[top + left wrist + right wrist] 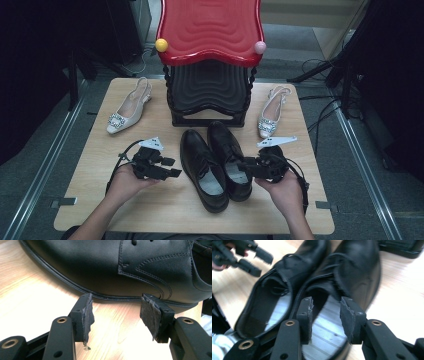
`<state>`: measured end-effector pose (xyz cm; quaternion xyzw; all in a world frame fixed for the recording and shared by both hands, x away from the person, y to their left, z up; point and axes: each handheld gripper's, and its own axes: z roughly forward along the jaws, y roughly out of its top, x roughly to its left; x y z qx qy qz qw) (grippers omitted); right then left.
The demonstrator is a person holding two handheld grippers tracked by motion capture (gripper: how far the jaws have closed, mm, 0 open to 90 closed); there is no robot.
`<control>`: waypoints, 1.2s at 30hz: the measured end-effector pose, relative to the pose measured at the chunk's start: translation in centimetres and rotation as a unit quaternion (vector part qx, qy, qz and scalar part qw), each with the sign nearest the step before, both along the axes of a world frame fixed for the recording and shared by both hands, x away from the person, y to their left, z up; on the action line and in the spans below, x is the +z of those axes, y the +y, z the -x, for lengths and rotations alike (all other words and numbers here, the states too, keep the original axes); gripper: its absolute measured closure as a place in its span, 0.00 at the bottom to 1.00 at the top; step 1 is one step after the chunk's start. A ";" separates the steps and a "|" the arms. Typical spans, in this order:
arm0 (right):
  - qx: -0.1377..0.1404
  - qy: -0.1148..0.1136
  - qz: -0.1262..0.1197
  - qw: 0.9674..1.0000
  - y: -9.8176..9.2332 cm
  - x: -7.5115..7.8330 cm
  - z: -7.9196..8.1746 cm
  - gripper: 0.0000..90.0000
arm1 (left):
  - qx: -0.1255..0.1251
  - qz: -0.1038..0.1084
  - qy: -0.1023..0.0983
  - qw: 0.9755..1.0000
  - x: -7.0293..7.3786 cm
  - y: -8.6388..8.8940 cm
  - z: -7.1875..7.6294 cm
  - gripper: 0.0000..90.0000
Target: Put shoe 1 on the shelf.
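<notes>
Setting: wooden table [165, 210] on a grey floor, dark stands and cables at both sides.

High view, shoes: two black dress shoes lie side by side at the table's middle, toes pointing away from the person; the left black shoe [202, 167] touches the right black shoe [229, 159] along their inner sides.

High view, backdrop: a red and black stool [210, 55] stands behind the pair, a cream slingback heel [127, 106] to its left and a second cream heel [271, 112] to its right, both well apart from the black pair.

High view, tools: left gripper [171, 167] sits just beside the left shoe's outer flank; right gripper [245, 164] is at the heel opening of the right shoe. Both are in the person's hands.

Left gripper view: jaws stand apart with bare table between them, tips near the sole edge of the left shoe [112, 267] without touching it.

Right gripper view: jaws apart, hovering above the insole of the right shoe [352, 277]; nothing is pinched. This picture is blurred.

Risk, my guess: with both shoes free, a jaw tip catching a collar or lace as the hand moves could drag a shoe out of line.

Risk, second: the pad edges look frayed, so a later grip on smooth leather may slip.
</notes>
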<state>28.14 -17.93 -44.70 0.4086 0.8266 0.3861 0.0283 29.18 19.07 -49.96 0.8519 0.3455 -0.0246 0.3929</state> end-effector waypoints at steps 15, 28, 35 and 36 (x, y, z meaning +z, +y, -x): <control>0.051 0.034 0.034 0.998 4.5 -1.1 0.3 0.62 | 0.001 0.000 0.003 1.000 0.5 0.6 -0.6 0.45; 0.061 0.084 0.105 0.989 7.6 -2.8 -1.8 0.63 | 0.000 0.000 -0.001 1.000 0.8 0.6 -1.0 0.45; 0.054 0.097 0.118 0.987 8.0 -2.9 -2.3 0.66 | 0.004 0.003 -0.002 1.000 0.8 0.9 -1.1 0.45; 0.052 0.098 0.118 0.987 8.0 -2.9 -2.4 0.67 | 0.004 0.002 -0.003 1.000 0.9 0.9 -1.1 0.45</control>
